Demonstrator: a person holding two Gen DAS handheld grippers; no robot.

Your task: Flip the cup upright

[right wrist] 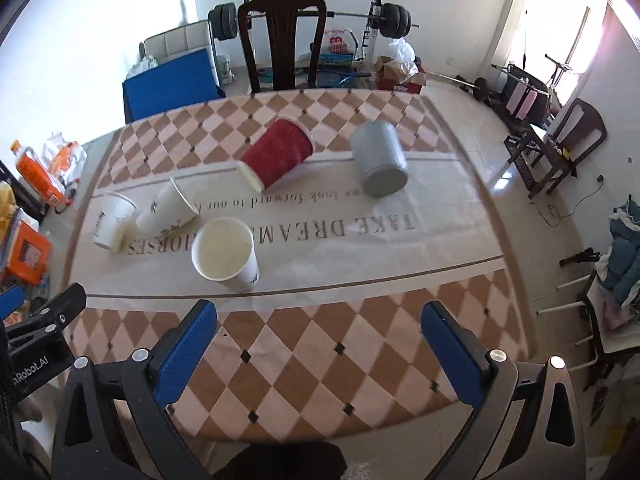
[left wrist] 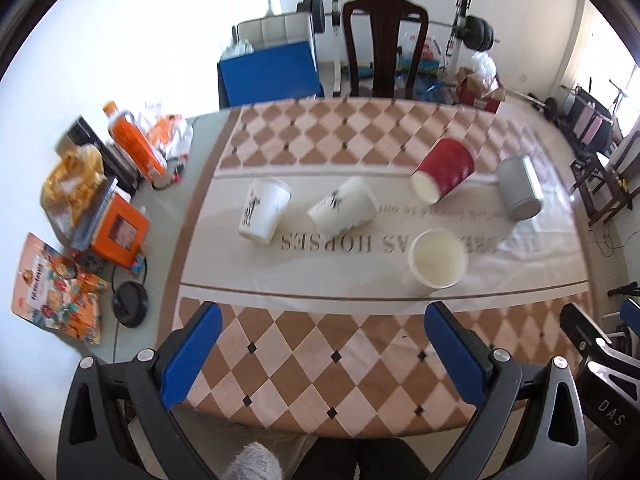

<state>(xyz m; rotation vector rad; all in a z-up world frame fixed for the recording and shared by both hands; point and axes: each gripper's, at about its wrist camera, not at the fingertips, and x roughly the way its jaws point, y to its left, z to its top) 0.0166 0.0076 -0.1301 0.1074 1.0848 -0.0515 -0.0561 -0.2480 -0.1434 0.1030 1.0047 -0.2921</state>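
5 paper cups sit on the checked tablecloth (left wrist: 320, 360) covering the surface. The nearest cream cup (left wrist: 438, 258) stands upright with its mouth open to the ceiling. The red ribbed cup (left wrist: 444, 170) lies on its side at the far middle, mouth toward the left, and the grey cup (left wrist: 520, 188) lies on its side just right of it. 2 white printed cups are on the left: one (left wrist: 344, 210) lies tipped over, and the leftmost (left wrist: 264, 210) looks to stand mouth-down, though blur makes that uncertain.

The left gripper (left wrist: 320, 360) and the right gripper (right wrist: 316, 356) both hang over the near edge with jaws spread wide, holding nothing, well short of every cup.

Risks, as I judge them: the lying cups are round and light, so a jaw nudging one from the side could roll it toward the far edge or into its neighbour. Squeezing hard could crush thin paper. Reaching over the upright cup could knock it down.

The right wrist view shows the left gripper's black body at its left edge; the left wrist view shows the snack packets and an orange bottle (left wrist: 136, 146) on the far left far more fully.
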